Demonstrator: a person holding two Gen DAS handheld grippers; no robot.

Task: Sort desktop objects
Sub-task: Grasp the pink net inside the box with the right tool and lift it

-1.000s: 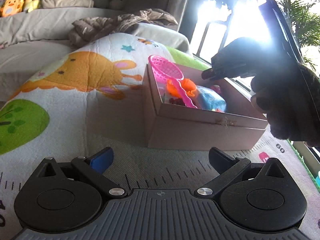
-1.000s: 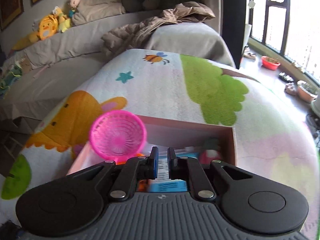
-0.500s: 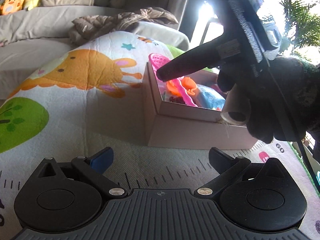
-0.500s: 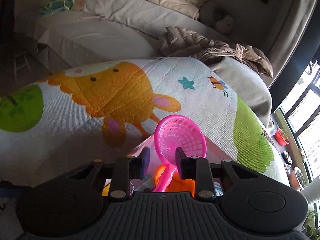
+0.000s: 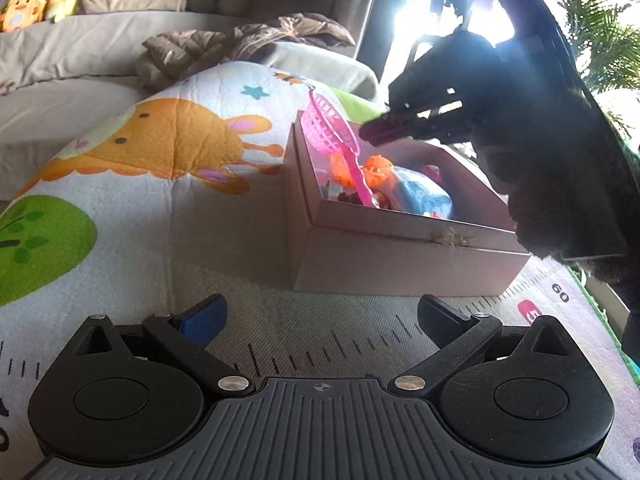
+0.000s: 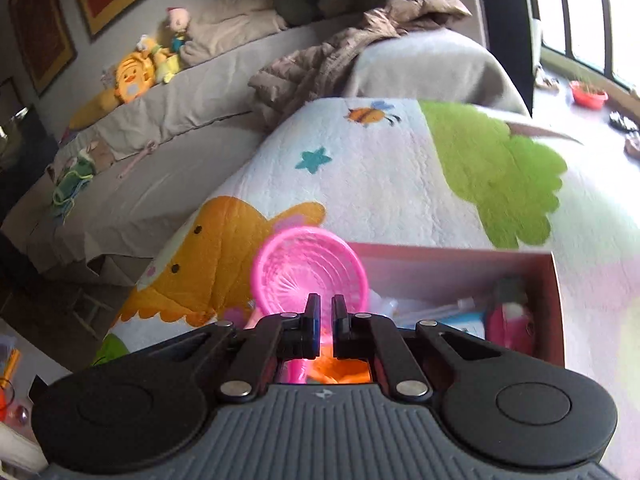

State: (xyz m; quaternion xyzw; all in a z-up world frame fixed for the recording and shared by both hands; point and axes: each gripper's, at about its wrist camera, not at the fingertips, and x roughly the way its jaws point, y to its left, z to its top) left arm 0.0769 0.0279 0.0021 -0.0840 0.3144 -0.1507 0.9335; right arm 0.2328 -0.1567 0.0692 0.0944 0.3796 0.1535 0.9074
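A pinkish cardboard box (image 5: 400, 256) stands on the animal-print quilt. It holds a pink toy net (image 5: 328, 130) leaning on its far left corner, orange toys (image 5: 374, 168) and a blue packet (image 5: 424, 200). My left gripper (image 5: 320, 316) is open and empty, low over the quilt in front of the box. My right gripper (image 6: 325, 314) hovers over the box with its fingers nearly together and nothing between them. It shows in the left wrist view (image 5: 384, 132) just right of the net. The net (image 6: 310, 270) and box (image 6: 556, 300) lie below it.
A grey sofa (image 6: 180, 96) with plush toys (image 6: 132, 76) and a brown jacket (image 6: 340, 52) lies behind the quilt. A window (image 5: 440, 20) with strong light is at the right. A ruler strip (image 5: 560, 298) is printed along the mat's near edge.
My right gripper has swung back over the box and its fingers have closed to a narrow gap. The left gripper has not moved.
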